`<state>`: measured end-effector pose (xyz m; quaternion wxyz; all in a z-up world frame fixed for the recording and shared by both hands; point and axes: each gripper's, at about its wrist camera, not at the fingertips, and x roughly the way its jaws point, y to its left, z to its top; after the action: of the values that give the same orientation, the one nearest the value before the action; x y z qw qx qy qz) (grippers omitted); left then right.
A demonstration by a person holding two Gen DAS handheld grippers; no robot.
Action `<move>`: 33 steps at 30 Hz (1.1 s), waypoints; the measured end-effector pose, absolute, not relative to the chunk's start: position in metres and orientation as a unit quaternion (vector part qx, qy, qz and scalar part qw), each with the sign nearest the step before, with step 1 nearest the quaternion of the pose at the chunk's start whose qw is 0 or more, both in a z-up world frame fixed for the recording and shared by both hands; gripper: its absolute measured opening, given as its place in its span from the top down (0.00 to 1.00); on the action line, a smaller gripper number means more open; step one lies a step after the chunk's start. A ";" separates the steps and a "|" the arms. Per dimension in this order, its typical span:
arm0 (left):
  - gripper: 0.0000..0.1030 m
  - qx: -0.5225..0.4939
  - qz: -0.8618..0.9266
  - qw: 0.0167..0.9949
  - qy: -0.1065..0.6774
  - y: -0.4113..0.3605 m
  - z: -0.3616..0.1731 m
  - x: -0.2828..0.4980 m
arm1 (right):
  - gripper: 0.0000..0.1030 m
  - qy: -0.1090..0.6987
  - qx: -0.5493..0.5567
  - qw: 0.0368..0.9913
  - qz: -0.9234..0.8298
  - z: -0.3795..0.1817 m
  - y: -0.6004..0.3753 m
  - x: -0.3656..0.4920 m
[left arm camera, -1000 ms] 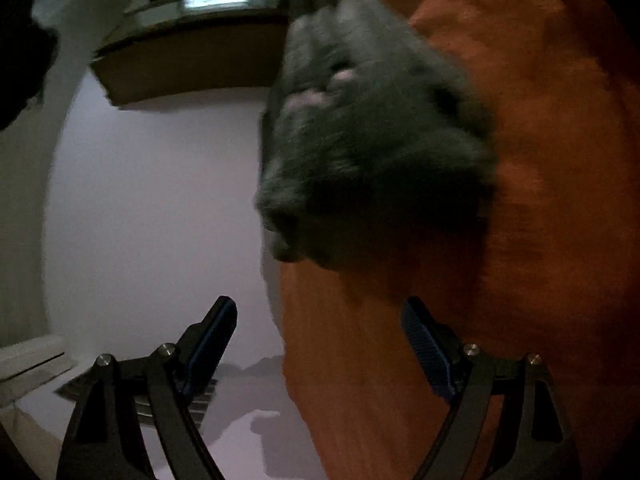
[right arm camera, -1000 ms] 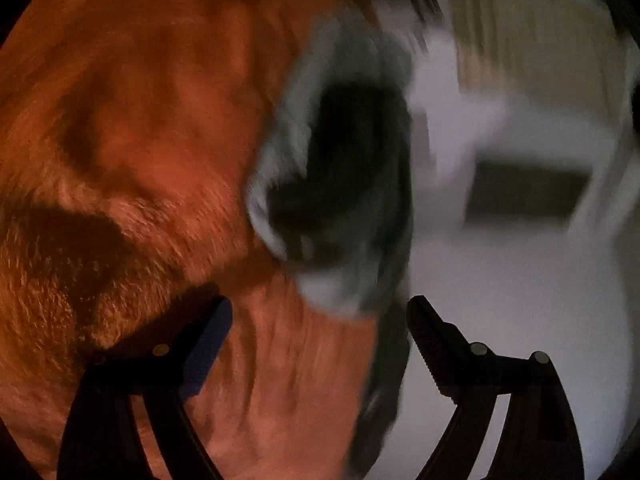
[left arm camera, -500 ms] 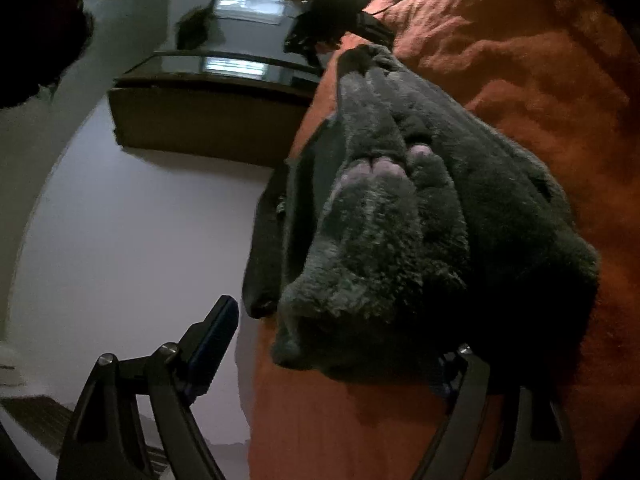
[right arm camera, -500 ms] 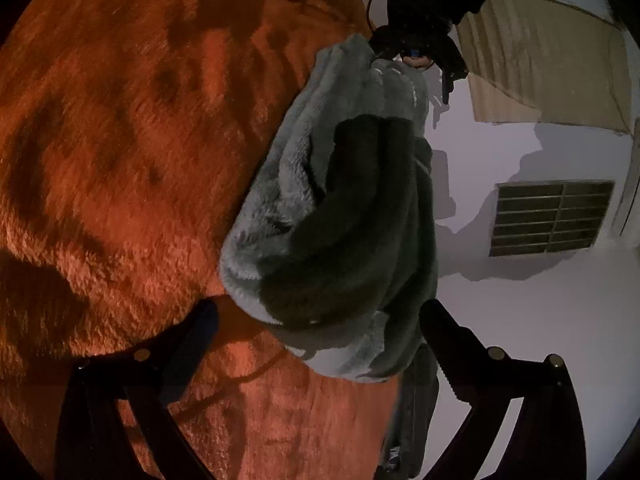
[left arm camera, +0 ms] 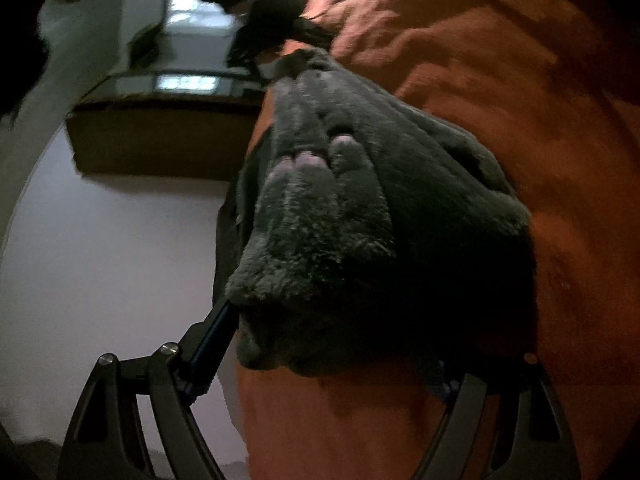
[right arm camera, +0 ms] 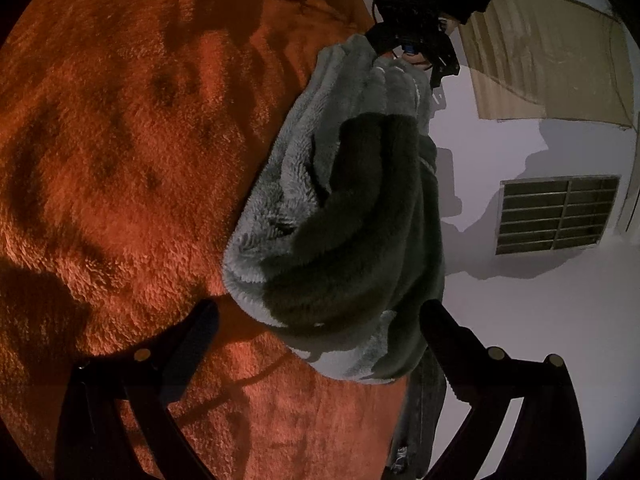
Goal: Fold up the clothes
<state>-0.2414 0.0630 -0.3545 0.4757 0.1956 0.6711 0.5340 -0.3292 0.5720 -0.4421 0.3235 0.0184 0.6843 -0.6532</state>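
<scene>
Garment: bunched grey fleece garment (left arm camera: 360,216) on an orange plush blanket (left arm camera: 520,120).
Left gripper (left arm camera: 332,356): jaws spread, garment's end between them.
Right gripper (right arm camera: 320,328): jaws spread after widening, garment's end between, unpinched.

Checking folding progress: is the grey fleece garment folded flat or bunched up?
Bunched up. The grey fleece garment lies in a rolled, lumpy heap of thick ridges on the orange blanket, with no flat layers or squared edges.

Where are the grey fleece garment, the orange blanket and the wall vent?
grey fleece garment (right arm camera: 340,240), right wrist view, middle of the bundle.
orange blanket (right arm camera: 120,160), right wrist view, bare pile.
wall vent (right arm camera: 556,214), right wrist view, grille centre.
</scene>
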 end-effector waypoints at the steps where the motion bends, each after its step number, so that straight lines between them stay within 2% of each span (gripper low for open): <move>1: 0.21 0.195 0.517 0.481 0.680 0.064 -0.354 -0.241 | 0.03 0.685 0.019 0.323 -0.653 -0.442 0.572 -0.328; 9: 0.21 0.167 0.406 0.511 0.739 0.078 -0.334 -0.247 | 0.03 0.689 0.022 0.344 -0.637 -0.433 0.573 -0.323; 11: 0.21 0.160 0.392 0.509 0.749 0.083 -0.345 -0.247 | 0.03 0.689 0.022 0.343 -0.638 -0.432 0.574 -0.322; 19: 0.21 0.140 0.444 0.507 0.726 0.091 -0.363 -0.233 | 0.03 0.683 0.036 0.337 -0.647 -0.431 0.571 -0.322; 28: 0.22 0.136 0.373 0.539 0.743 0.077 -0.369 -0.227 | 0.03 0.680 0.052 0.339 -0.648 -0.428 0.569 -0.325; 33: 0.21 0.090 0.459 0.550 0.692 0.089 -0.357 -0.220 | 0.03 0.681 0.057 0.338 -0.647 -0.426 0.567 -0.326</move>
<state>-0.2196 0.0892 -0.3570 0.5498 0.0899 0.6924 0.4585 -0.3264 0.5672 -0.4262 0.3380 0.0567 0.6807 -0.6474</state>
